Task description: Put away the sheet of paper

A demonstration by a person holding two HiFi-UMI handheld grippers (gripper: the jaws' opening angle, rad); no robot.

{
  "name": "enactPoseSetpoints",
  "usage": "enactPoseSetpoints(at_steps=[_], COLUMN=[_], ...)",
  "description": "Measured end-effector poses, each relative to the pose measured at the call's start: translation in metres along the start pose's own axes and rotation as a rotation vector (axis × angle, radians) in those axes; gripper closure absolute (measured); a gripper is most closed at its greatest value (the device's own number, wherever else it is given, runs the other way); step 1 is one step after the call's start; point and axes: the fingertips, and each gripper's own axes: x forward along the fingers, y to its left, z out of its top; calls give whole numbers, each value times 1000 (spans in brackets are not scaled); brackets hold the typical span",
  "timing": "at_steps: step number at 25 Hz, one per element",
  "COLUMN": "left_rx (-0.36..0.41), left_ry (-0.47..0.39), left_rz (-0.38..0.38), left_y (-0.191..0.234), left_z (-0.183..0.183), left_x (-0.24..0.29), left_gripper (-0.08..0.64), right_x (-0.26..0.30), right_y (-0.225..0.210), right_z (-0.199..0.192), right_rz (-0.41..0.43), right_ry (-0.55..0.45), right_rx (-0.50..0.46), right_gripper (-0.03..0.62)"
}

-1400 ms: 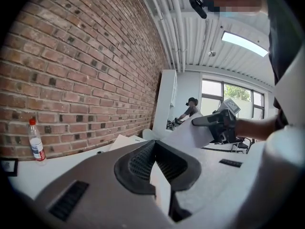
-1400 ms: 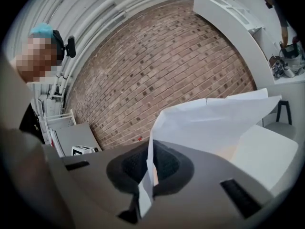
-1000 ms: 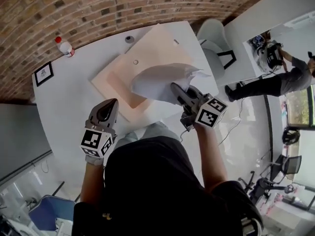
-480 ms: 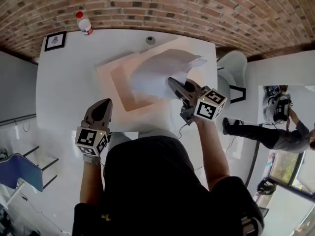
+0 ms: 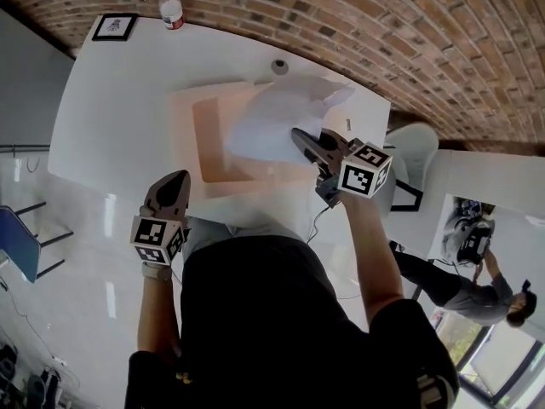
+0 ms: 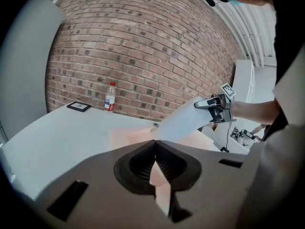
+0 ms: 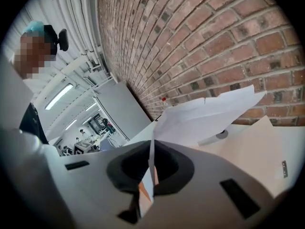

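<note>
A white sheet of paper [image 5: 277,122] hangs curled above an open peach folder [image 5: 204,135] on the white table [image 5: 111,118]. My right gripper [image 5: 300,135] is shut on the sheet's near edge and holds it up over the folder's right half. In the right gripper view the sheet [image 7: 205,113] runs out edge-on from between the closed jaws of the right gripper [image 7: 152,144]. My left gripper [image 5: 174,179] hovers at the table's near edge, left of the folder, shut and empty. The left gripper view shows the left gripper [image 6: 155,144], the sheet [image 6: 183,123] and the right gripper [image 6: 209,103].
A plastic bottle [image 5: 171,8] and a small framed picture [image 5: 114,26] stand at the table's far left by the brick wall. A small round grey object [image 5: 279,66] lies beyond the folder. A white chair [image 5: 413,156] stands to the right, a person [image 5: 477,292] farther off.
The head view has swung, so the table sits turned in the frame. The right gripper still holds the sheet over the folder; the left gripper stays by the table's near edge.
</note>
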Motion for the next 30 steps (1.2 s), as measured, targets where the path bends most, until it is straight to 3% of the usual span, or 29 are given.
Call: enactPoseSetpoints(at_steps=[8, 15, 23, 30], left_rx=[-49, -45, -11, -5], left_ry=[55, 115, 194, 235], left_rz=[56, 73, 111, 118], left_y=[0, -1, 1, 4], left_z=[-46, -74, -112, -130], left_x=[8, 19, 31, 38], left_gripper=[557, 557, 557, 557], right_x=[7, -5, -24, -31], right_y=[-30, -52, -86, -117], right_z=[-50, -90, -136, -165], right_rz=[32, 31, -31, -153], right_ry=[153, 257, 340, 376], right_rx=[17, 41, 98, 168], right_gripper=[584, 584, 584, 584])
